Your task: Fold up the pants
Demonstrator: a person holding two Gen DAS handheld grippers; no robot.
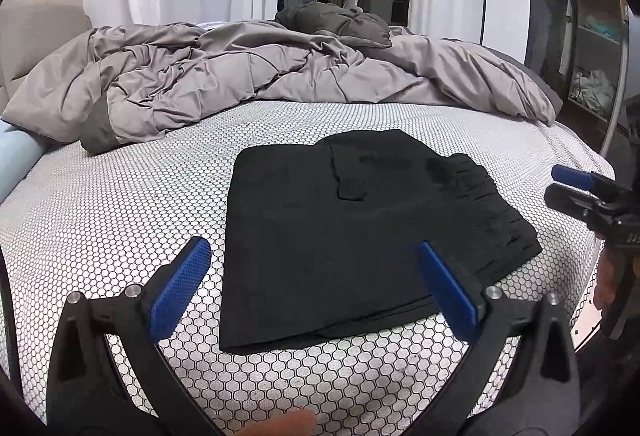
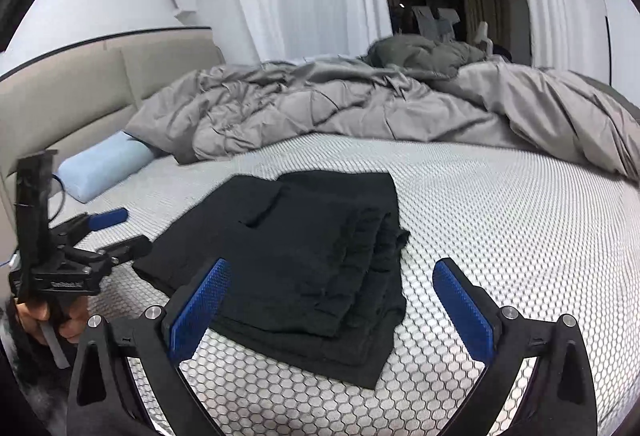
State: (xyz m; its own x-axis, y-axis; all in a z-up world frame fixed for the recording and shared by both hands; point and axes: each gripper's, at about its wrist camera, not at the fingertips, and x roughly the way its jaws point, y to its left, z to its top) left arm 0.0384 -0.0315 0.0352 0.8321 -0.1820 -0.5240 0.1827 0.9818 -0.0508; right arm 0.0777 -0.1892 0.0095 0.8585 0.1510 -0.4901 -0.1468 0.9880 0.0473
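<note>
Left tongs spread wide, tilted downward, right tongs likewise, both empty

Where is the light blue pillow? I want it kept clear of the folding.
In the right wrist view, the light blue pillow lies at left against the beige headboard, beyond the black pants.

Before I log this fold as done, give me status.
Left gripper open, right gripper open, both empty. Black pants folded flat on the bed. Nothing in the way.
</note>
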